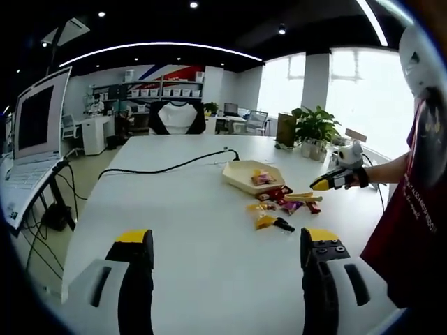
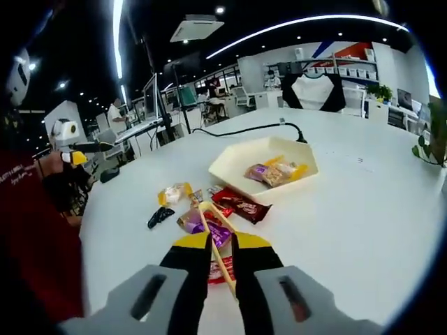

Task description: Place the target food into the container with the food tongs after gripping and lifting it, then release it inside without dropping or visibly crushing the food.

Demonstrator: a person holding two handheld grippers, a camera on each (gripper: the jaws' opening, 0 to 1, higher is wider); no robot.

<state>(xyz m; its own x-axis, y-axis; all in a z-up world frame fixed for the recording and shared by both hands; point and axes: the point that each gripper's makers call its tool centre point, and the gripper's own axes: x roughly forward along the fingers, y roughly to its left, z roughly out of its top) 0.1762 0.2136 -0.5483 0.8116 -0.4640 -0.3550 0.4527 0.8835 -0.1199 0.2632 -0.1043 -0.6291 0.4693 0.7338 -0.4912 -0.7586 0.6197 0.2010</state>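
A cream hexagonal container [image 2: 230, 164] sits mid-table and holds a few wrapped snacks [image 2: 272, 172]. In front of it lie loose snacks: a dark red bar [image 2: 241, 204], a purple packet [image 2: 222, 234], a yellow packet [image 2: 173, 193] and a small black piece [image 2: 160, 216]. My right gripper [image 2: 220, 241] is shut on yellow food tongs [image 2: 207, 222], whose tips rest over the purple packet; whether they pinch it I cannot tell. The left gripper view shows that gripper [image 1: 339, 178] with the tongs [image 1: 302, 197] beside the container [image 1: 241, 178]. My left gripper [image 1: 228, 236] hovers open over bare table.
A black cable [image 1: 167, 167] runs across the table behind the container. A laptop [image 1: 35, 132] stands off the left edge, potted plants [image 1: 314, 125] at the far right corner. A person in a red shirt [image 1: 412, 209] stands at the right edge.
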